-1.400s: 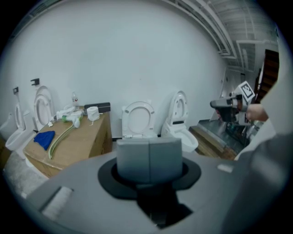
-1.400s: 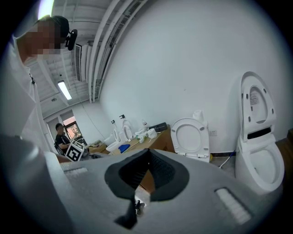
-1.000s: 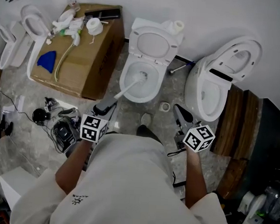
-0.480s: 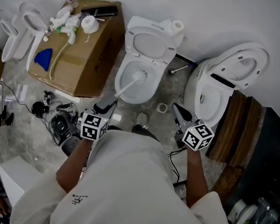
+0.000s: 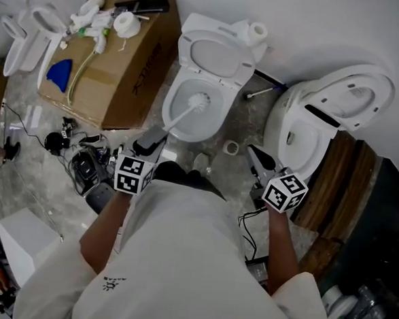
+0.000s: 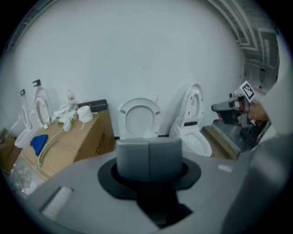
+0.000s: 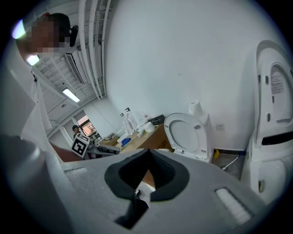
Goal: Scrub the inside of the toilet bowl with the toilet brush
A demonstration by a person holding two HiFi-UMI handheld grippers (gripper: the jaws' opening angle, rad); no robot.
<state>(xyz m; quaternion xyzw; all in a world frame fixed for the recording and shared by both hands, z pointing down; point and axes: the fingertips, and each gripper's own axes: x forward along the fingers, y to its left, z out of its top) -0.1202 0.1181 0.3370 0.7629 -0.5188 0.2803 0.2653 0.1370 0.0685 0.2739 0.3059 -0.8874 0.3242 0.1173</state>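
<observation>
A person's left hand-held gripper [image 5: 151, 145] is clamped shut on the handle of a toilet brush [image 5: 183, 119], whose bristle head sits inside the open toilet bowl [image 5: 223, 120]. The right hand-held gripper [image 5: 257, 157], jaws together and empty, hovers beside a second toilet [image 5: 340, 97].

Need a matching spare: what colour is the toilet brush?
Toilet brush is white; best in head view.
</observation>
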